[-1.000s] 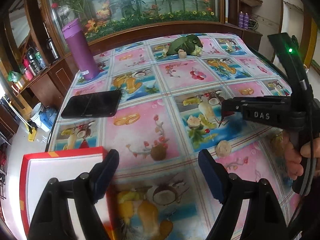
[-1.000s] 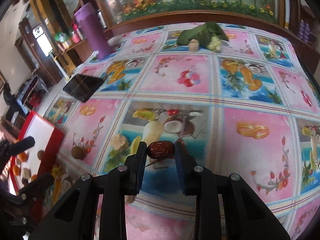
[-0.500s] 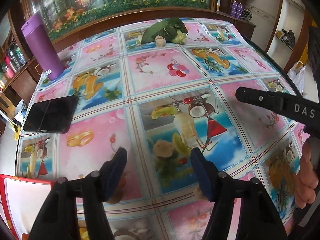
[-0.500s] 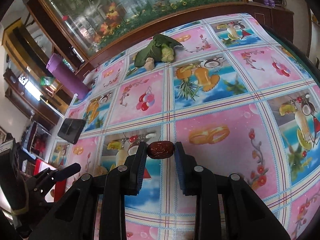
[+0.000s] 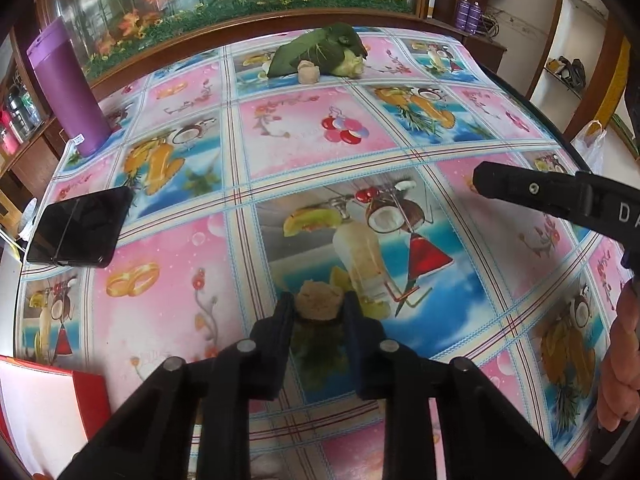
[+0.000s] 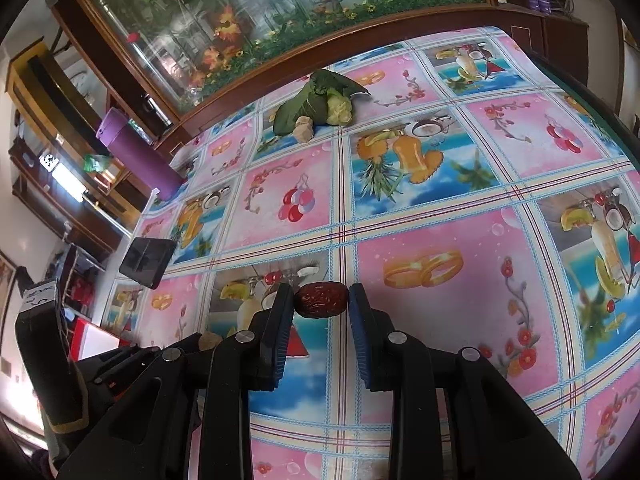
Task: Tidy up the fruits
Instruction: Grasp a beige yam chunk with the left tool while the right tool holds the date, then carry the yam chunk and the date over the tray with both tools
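Note:
My left gripper (image 5: 319, 304) is shut on a tan, rough lump of fruit (image 5: 318, 299), low over the patterned tablecloth. My right gripper (image 6: 320, 306) is shut on a dark red date (image 6: 319, 300) and holds it above the cloth. In the left wrist view the right gripper's finger (image 5: 532, 192) reaches in from the right. In the right wrist view the left gripper (image 6: 200, 344) shows at lower left with the tan piece. A red-rimmed white box (image 5: 44, 408) lies at the lower left; it also shows in the right wrist view (image 6: 96, 344).
A green leaf bundle with a pale vegetable (image 5: 320, 54) and a tan chunk (image 5: 309, 72) lie at the table's far side. A purple bottle (image 5: 66, 88) stands at the far left. A black phone (image 5: 80, 232) lies at the left edge.
My left gripper has closed on the tan lump of fruit; it was open before. My right gripper has kept the date and swung further right over the cloth.

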The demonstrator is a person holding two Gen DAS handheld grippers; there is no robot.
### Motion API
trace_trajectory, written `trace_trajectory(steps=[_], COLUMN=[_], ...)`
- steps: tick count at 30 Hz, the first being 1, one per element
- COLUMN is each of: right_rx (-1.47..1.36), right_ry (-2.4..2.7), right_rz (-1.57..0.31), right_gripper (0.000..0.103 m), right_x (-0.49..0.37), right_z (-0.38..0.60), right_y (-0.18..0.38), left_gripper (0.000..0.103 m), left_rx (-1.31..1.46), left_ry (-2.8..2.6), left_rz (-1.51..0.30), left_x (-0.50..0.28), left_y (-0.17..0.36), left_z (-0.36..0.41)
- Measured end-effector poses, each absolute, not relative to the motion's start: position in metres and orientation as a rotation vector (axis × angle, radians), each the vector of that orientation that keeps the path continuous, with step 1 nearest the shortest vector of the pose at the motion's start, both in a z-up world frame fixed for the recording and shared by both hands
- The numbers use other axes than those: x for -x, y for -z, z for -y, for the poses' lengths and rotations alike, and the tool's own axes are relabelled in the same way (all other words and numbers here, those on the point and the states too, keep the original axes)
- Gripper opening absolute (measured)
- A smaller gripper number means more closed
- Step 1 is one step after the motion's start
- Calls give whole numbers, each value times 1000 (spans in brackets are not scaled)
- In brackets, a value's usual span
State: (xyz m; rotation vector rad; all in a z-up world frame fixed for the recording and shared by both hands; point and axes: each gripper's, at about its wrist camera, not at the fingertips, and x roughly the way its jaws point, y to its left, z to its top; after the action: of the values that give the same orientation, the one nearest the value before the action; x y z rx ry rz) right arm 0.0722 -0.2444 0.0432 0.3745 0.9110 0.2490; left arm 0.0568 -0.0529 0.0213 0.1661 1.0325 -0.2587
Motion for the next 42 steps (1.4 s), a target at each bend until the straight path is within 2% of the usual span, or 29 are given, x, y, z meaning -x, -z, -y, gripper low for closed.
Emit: trace_trajectory(steps=[4,10,16,20,25,29,36,42], right_rx=[-380,-368,-321,-303,-272,-222,-134,-82], right_ry=[-256,-313,-437,-570,-746,-797,-758,-749], right_rz=[-899,-835,-748,-741,-806,-865,-961,-993], right_gripper=[27,27,27,27,27,27,27,27], right_x=[-70,-58,-33,-16,-2,4,1,-1], right_z=[245,236,183,111,1,-71,-116,-112], right_y=[-45,-58,-75,-84,-86,-79,-50,-31], left_gripper=[27,27,27,27,27,27,27,27], left_rx=[-140,-106,-66,-48,11,46,35,2], left_ry=[245,221,110,-18,-160,-198,-184,-175], left_rz=[-995,-863,-757,-739,-775,-812,-911,-962], left_x=[-48,2,65,91,96,94,73,62], left_y=[-34,-83,-121,-132,-127,-113,-79,-59], left_z=[46,9,-75,-144,-224,-258,-274,-274])
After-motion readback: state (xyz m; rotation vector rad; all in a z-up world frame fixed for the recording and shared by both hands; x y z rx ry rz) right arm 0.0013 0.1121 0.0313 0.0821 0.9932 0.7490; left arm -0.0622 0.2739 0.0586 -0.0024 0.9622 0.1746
